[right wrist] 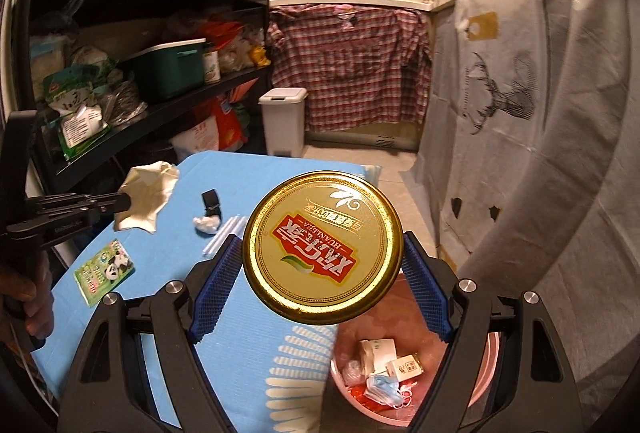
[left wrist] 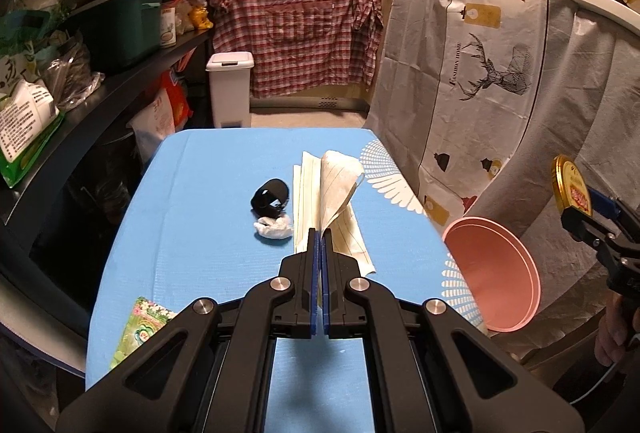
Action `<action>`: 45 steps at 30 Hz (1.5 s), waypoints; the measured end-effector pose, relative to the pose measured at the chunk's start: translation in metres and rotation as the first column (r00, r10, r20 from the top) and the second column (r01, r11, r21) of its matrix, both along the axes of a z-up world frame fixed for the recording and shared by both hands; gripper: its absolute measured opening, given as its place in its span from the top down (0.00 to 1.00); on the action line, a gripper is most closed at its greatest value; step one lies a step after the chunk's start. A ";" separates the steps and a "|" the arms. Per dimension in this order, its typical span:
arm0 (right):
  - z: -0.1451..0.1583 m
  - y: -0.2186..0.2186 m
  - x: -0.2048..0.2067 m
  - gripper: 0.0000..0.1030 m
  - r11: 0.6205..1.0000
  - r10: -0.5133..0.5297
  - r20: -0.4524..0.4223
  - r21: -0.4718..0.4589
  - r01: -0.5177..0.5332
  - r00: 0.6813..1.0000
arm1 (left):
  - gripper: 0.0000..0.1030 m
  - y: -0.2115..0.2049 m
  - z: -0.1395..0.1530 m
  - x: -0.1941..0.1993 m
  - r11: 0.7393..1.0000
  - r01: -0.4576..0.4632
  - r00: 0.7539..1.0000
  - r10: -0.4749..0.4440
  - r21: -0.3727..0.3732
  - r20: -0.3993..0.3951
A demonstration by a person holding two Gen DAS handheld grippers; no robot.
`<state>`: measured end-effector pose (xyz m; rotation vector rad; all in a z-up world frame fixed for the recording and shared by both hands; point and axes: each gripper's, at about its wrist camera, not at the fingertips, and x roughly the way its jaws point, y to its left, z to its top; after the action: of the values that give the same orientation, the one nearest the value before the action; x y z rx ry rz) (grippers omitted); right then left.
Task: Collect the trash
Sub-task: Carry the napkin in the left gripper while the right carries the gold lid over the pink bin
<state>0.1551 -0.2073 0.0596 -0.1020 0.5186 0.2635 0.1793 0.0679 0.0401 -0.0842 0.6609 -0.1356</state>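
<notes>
Right wrist: right claw [right wrist: 322,265] wide, clamping gold lid [right wrist: 323,247]

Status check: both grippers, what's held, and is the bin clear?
Right gripper shut on gold jar lid, above pink bin. Left gripper shut on lined paper. Drop path clear.

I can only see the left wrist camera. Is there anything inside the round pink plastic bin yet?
Observer: Yes: a blue face mask, a small paper box and crumpled wrappers lie in the round pink plastic bin.
Operator: Is the round gold metal lid gripped properly?
Observer: The right gripper clamps the lid's rim between both blue pads, printed face toward its camera.
Operator: And my paper?
Observer: Side-on, the left gripper pinches the crumpled cream paper at its edge.
</notes>
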 end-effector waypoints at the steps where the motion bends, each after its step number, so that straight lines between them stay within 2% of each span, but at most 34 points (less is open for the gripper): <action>1: -0.001 -0.004 0.000 0.24 1.000 -0.011 0.004 0.002 0.011 1.000 | 0.99 -0.003 0.001 -0.001 1.000 0.004 1.000 -0.004 0.000 0.003; 12: -0.010 -0.043 0.005 0.24 0.992 -0.115 -0.009 0.044 0.116 0.993 | 0.99 -0.033 0.002 0.000 0.999 0.051 0.999 -0.052 0.006 0.017; 28: -0.019 -0.092 0.014 0.24 0.973 -0.226 -0.028 0.037 0.227 0.974 | 0.99 -0.088 -0.007 0.013 0.988 0.151 0.988 -0.151 -0.002 0.018; 45: -0.033 -0.124 0.024 0.24 0.951 -0.299 -0.080 0.056 0.304 0.951 | 0.99 -0.167 -0.027 0.033 0.954 0.298 0.954 -0.299 -0.032 -0.002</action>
<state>0.1796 -0.3314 0.0266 0.0533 0.5866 -0.0152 0.2125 -0.0992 0.0136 -0.0137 0.6751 -0.4378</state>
